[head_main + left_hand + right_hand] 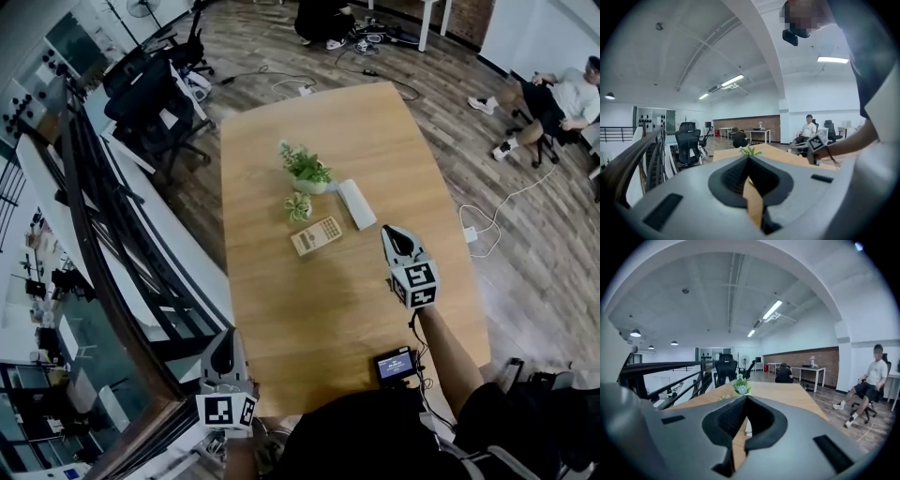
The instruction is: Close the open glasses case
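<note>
The white glasses case (356, 203) lies on the wooden table (319, 309) beside the plants, and its lid looks down. My right gripper (399, 236) hangs above the table just in front and to the right of the case, shut with nothing in it. Its own view looks level over the tabletop, with a white sliver of the case (747, 425) showing past the shut right gripper (746, 397). My left gripper (223, 341) is at the table's near left edge, far from the case. The left gripper (749, 157) is shut and empty.
A potted plant (307, 169), a smaller plant (298, 207) and a beige calculator (317, 235) sit left of the case. A small screen device (395, 366) is at the near edge. Office chairs (155, 103) and a railing stand left; a seated person (562, 98) is far right.
</note>
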`<state>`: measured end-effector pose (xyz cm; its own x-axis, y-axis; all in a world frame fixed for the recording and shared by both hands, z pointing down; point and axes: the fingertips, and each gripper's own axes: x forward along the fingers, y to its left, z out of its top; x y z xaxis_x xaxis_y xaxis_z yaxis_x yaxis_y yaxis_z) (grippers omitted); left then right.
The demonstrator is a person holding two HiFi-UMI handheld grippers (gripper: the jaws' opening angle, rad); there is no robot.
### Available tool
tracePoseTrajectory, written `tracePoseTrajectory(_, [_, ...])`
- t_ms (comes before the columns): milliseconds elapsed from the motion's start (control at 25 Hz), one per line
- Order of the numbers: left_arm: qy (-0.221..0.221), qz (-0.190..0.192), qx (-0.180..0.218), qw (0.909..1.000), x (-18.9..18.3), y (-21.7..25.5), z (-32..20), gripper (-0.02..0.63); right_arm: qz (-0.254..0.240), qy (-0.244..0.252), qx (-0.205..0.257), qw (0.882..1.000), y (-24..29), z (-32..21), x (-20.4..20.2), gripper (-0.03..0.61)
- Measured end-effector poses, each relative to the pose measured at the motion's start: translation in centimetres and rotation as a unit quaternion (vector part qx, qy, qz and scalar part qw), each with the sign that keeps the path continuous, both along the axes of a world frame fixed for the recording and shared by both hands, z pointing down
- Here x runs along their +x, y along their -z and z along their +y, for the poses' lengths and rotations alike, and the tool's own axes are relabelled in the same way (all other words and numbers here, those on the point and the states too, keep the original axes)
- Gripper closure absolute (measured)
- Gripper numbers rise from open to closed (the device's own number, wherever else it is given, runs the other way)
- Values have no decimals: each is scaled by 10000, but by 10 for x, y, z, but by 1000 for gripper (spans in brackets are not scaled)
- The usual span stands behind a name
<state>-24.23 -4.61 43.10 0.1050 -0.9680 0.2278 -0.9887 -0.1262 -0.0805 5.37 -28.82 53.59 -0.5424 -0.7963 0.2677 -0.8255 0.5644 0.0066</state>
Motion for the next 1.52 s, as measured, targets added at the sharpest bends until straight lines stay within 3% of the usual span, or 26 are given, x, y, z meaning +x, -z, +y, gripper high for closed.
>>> tracePoseTrajectory(200, [-188,-282,407,9986,10,21,-15,614,-167,-100,1066,9941,93,98,56,565])
tracePoseTrajectory(320, [-248,-425,689,9964,15,36,-23,614,-22,-207,1447,9893,131,133,68,565])
tracePoseTrajectory(600, [-129,-461,984,9940,11,59,-23,614,-345,-708,1574,9844,177,148,90,565])
tracePoseTrajectory(1080, [-76,-580,1124,9919,10,76,-15,614,-493,-397,1737,9828,198,161,70,565])
tracePoseTrajectory(1280, [-58,-552,1175,9915,14,79,-13,614,-152,-126,1781,9838,199,171,58,565])
tracePoseTrajectory(1520, [-80,-512,1123,9923,14,77,-10,614,-260,-153,1734,9844,199,174,53,565])
